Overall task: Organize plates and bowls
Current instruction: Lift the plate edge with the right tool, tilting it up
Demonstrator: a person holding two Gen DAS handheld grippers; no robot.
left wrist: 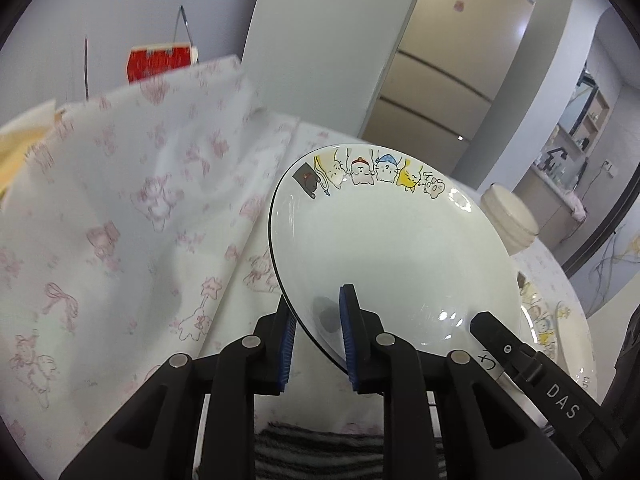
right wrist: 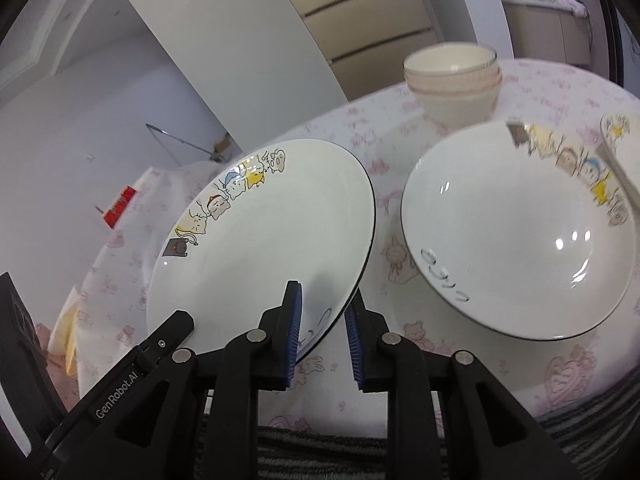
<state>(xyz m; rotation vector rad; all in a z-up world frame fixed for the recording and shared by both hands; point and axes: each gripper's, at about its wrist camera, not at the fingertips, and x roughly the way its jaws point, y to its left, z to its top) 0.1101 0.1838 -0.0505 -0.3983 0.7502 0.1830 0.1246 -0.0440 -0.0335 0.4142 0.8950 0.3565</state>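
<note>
Verify grip before moving further: left gripper (left wrist: 316, 320) clenched on the near rim of the cartoon plate (left wrist: 392, 240), right gripper (right wrist: 322, 312) clenched on the same rim just beside it, blue pads pressing both faces of the porcelain. Treat the plate as raised and tilted, clear of the cloth-covered table (right wrist: 380, 152), over its left part, towards the near edge. Move both hands as one unit; avoid any twist between them, since opposed forces on a thin glazed rim probably cause slip or chipping. Level the plate before travel to shift the load off the pad edges. Carry it towards the second plate (right wrist: 520, 240), resting on the right part of the table, as the likely stacking target; judge this from matching patterns only. Stay well apart from the stack of bowls (right wrist: 452, 80) near the far edge. Lower with the far rim first, centre over the lower plate, then seat the near rim. Release only after full contact, one gripper at a time.
</note>
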